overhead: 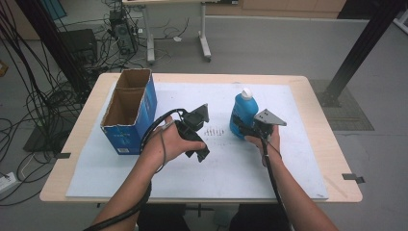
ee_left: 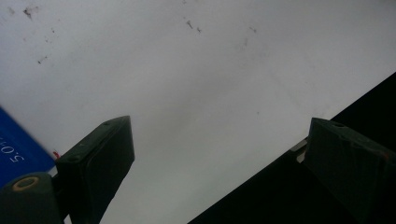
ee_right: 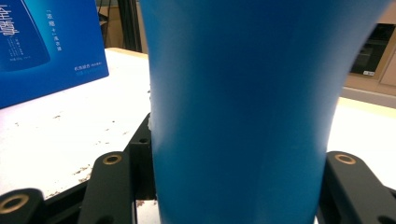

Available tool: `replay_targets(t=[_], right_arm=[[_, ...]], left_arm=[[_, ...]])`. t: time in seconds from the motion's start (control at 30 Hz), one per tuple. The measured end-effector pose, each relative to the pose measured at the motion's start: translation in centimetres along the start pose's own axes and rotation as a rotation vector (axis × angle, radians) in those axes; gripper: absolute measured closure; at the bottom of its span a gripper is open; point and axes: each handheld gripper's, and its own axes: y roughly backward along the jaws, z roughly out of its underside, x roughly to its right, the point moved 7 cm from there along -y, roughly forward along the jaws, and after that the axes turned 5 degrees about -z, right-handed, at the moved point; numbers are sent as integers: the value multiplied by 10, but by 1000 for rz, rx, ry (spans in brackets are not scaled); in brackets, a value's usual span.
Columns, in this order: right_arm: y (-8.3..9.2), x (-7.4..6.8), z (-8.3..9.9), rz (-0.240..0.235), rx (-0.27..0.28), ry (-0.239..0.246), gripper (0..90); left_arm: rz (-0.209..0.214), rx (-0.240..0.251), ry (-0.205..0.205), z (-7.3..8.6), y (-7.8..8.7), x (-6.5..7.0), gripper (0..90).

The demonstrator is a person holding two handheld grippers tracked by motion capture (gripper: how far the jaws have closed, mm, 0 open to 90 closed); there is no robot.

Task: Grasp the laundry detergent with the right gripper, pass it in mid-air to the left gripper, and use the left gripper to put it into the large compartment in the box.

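My bottle (overhead: 243, 115) is bright blue with a white cap (overhead: 246, 92). The box (overhead: 129, 110) is blue outside with white print, brown inside. My grippers are black, the sheet (overhead: 298, 139) white and speckled, the table (overhead: 317, 103) pale wood.

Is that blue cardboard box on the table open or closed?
Open. In the high view the blue box stands upright with its top flaps spread, and you can see down into its brown inside, which looks empty.

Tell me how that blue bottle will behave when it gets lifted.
The blue bottle looks smooth and glossy, so it may slip between the jaws of the right hand-held gripper. It stands tall on a narrow base, so a push would probably tip it. Its weight can't be judged: the contents are hidden.
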Motion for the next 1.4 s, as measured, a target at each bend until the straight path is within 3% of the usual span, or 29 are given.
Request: replay_targets(t=[1.1,1.4], right_arm=[[1,-1,0,1,0,-5,441],[2,-1,-1,-9,-4,-10,442]], left_arm=[[-3,6,-3,-1,2,-1,88],[-12,13,-9,-3,10,-5,87]])
